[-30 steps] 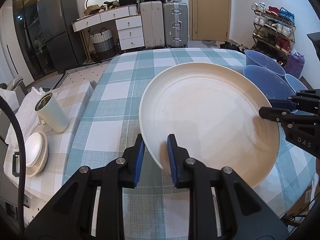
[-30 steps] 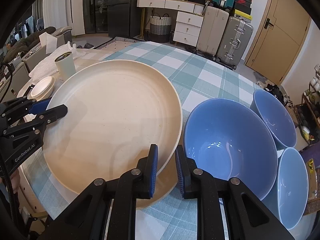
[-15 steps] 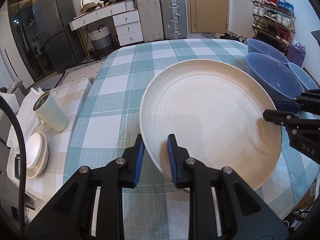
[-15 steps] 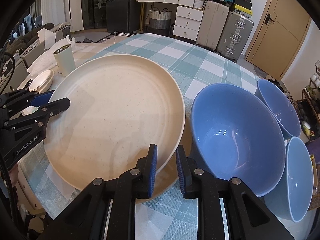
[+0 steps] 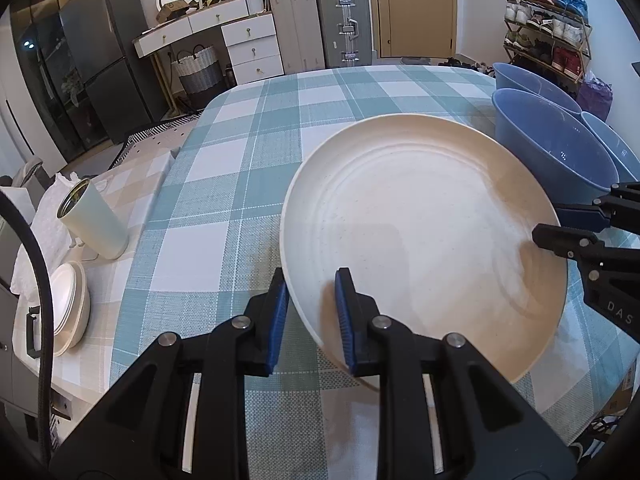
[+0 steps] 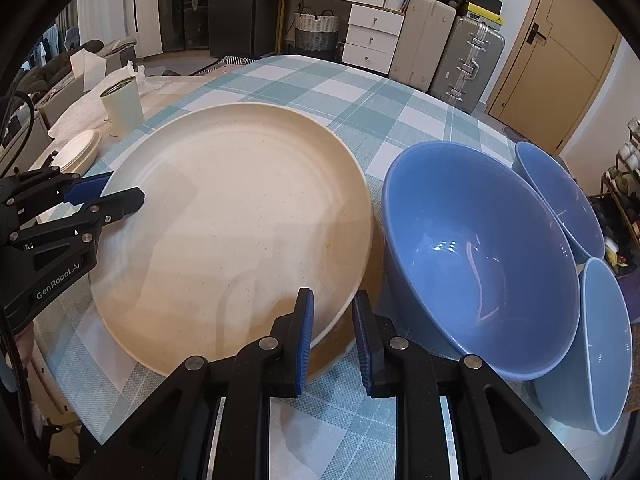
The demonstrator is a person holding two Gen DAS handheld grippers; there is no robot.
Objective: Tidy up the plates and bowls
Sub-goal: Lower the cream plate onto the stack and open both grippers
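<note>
A large cream plate [image 5: 424,240] hangs just over the checked tablecloth [image 5: 248,184], slightly tilted. My left gripper [image 5: 310,280] is shut on its left rim, one blue pad above and one below. On the opposite rim my right gripper [image 6: 332,300] is shut as well, and it shows at the right edge of the left wrist view [image 5: 548,224]. A beige edge [image 6: 344,350] peeks out under the plate; I cannot tell whether it is a second plate. Three blue bowls stand right of the plate: a big one [image 6: 480,256] and two smaller ones [image 6: 560,196] [image 6: 604,340].
On a lower side table at the left stand a pale green cup [image 5: 94,224] and a stack of small white dishes [image 5: 70,304]. The table's near edge [image 5: 280,432] runs below the grippers. Suitcases [image 5: 340,24] and drawers stand behind the table.
The plate and both grippers have sunk closer to the tablecloth. Both grips stay on the rim. The big blue bowl now sits right beside the plate's edge.
</note>
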